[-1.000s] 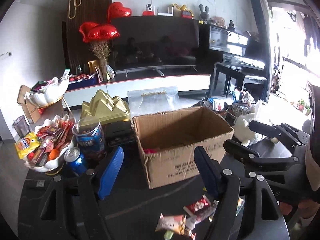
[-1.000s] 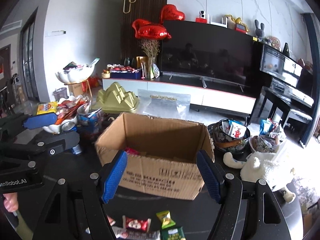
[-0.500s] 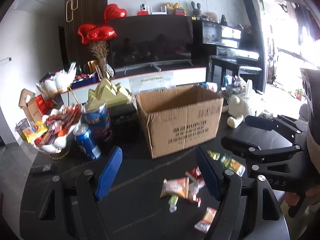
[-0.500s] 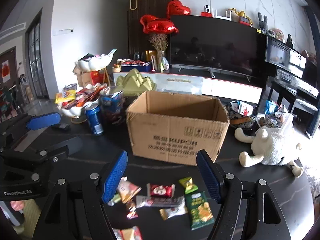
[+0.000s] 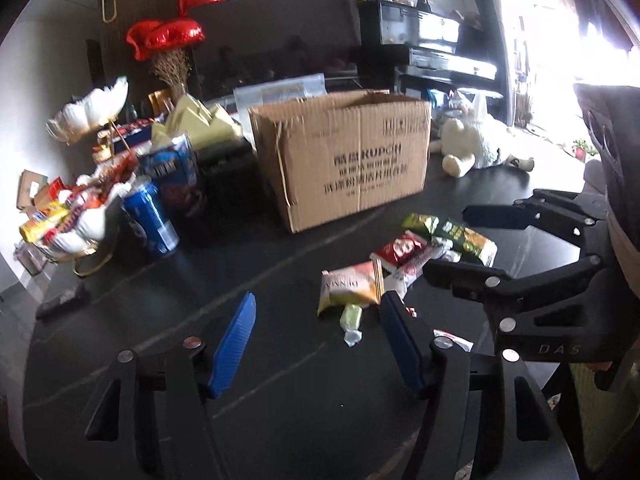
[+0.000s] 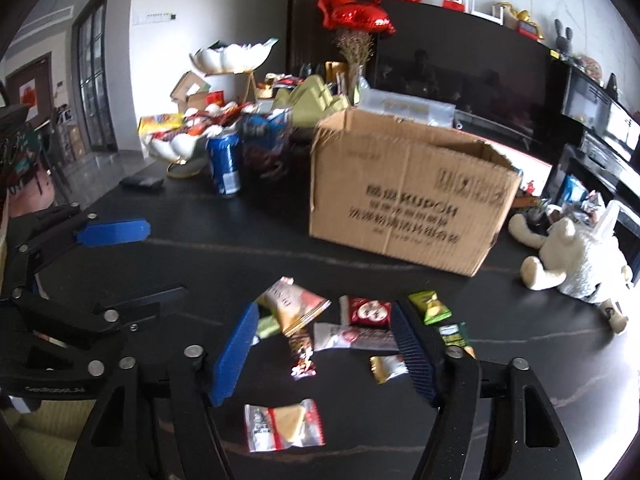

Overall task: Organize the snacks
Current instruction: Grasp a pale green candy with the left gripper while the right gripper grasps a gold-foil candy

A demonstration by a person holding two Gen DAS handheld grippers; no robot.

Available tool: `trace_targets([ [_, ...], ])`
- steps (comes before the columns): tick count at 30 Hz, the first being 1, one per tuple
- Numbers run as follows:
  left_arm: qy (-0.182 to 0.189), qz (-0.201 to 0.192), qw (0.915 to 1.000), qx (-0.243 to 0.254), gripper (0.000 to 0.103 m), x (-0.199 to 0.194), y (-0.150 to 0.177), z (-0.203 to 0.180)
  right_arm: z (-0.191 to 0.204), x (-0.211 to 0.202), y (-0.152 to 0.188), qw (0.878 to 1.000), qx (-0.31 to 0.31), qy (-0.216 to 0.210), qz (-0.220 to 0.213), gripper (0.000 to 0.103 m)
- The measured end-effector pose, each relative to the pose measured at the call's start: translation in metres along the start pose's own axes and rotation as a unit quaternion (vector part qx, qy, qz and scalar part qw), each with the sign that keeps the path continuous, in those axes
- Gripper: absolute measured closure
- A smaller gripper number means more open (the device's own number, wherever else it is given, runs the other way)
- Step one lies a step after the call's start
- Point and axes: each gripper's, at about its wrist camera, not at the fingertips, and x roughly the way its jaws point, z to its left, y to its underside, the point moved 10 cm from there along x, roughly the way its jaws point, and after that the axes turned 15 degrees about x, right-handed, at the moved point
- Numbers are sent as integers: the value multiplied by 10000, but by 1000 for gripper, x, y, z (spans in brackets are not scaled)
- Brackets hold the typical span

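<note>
Closing but gripping nothing, left claw (image 5: 316, 344) and right claw (image 6: 324, 352) hover over scattered snack packets (image 6: 370, 312).

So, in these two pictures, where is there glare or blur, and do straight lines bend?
Left wrist view: the window at top right is blown out white, and the cardboard box print is slightly smeared. Right wrist view: light is more even, the box print is blurred, and the TV edge bows from fisheye distortion.
</note>
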Motion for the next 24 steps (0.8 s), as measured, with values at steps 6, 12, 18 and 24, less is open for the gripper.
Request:
trace_targets([
  [6,511,269,9983,-40,53,33,17,-16,0,29,18,9991,52,-301,305,52],
  [12,855,456,9953,-39,60,55,27,-25,0,52,38,9967,51,-426,695,62],
  [18,1014,601,9930,-19,67,72,34,-29,0,65,45,9955,2,-482,817,66],
  [24,1068,643,9922,-26,70,85,34,-30,-3,75,48,9939,51,-552,959,69],
])
